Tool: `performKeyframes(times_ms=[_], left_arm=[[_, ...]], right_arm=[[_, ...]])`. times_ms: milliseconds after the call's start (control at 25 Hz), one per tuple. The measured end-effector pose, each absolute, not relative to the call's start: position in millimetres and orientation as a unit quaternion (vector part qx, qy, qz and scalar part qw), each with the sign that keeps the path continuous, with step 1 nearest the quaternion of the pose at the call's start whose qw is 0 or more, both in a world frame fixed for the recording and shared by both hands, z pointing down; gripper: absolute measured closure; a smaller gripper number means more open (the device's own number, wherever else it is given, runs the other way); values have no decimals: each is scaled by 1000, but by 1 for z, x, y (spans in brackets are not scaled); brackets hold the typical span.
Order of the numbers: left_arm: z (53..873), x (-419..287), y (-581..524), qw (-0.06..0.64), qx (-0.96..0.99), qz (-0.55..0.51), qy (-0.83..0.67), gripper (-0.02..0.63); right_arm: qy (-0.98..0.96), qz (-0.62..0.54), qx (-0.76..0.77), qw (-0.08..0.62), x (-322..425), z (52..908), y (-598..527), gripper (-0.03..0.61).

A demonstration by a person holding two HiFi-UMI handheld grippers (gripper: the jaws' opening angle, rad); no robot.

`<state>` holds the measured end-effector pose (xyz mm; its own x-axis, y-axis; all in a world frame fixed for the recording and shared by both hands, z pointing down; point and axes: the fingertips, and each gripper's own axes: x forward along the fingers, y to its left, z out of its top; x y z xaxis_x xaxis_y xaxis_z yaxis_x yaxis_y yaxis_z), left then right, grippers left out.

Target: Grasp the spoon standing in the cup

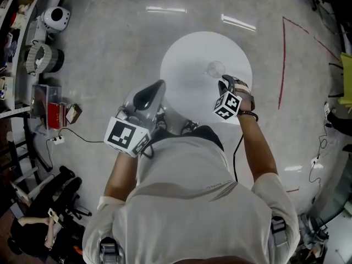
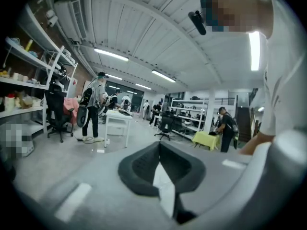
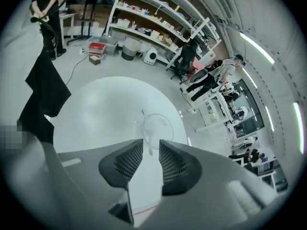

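Observation:
A clear glass cup stands on the round white table, right of its middle. In the right gripper view the cup sits just beyond the jaw tips, and a thin pale spoon handle rises at its far left rim. My right gripper hangs just above the cup's near side and is open by a narrow gap; a pale sliver shows in that gap. My left gripper is held up off the table's left edge, shut and empty, facing the room.
The table stands on a grey floor. Red and clear boxes, a white round device and cables lie at the left. A red tape line runs at the right. A dark cloth hangs left of the table.

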<state>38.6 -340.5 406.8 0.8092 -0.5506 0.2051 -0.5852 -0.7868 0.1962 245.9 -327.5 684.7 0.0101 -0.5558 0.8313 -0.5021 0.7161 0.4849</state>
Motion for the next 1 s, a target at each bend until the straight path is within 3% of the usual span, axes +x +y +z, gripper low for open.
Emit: performKeyframes(times_ms=[160, 280, 560, 760, 1000], left_arm=[[412, 30, -339, 131, 937, 67, -316, 612], [410, 23, -338, 131, 936, 65, -321, 612], [406, 8, -335, 125, 941, 62, -308, 612], [394, 8, -331, 115, 953, 50, -275, 612], [371, 26, -317, 99, 969, 36, -222, 612]], right_arm=[[-687, -43, 360, 630, 246, 703, -331, 481], [-680, -43, 369, 632, 244, 702, -333, 561], [-681, -5, 419, 600, 230, 665, -328, 566], [-702, 61, 504, 500, 216, 607, -314, 566], [-725, 144, 599, 308, 209, 524, -290, 567]])
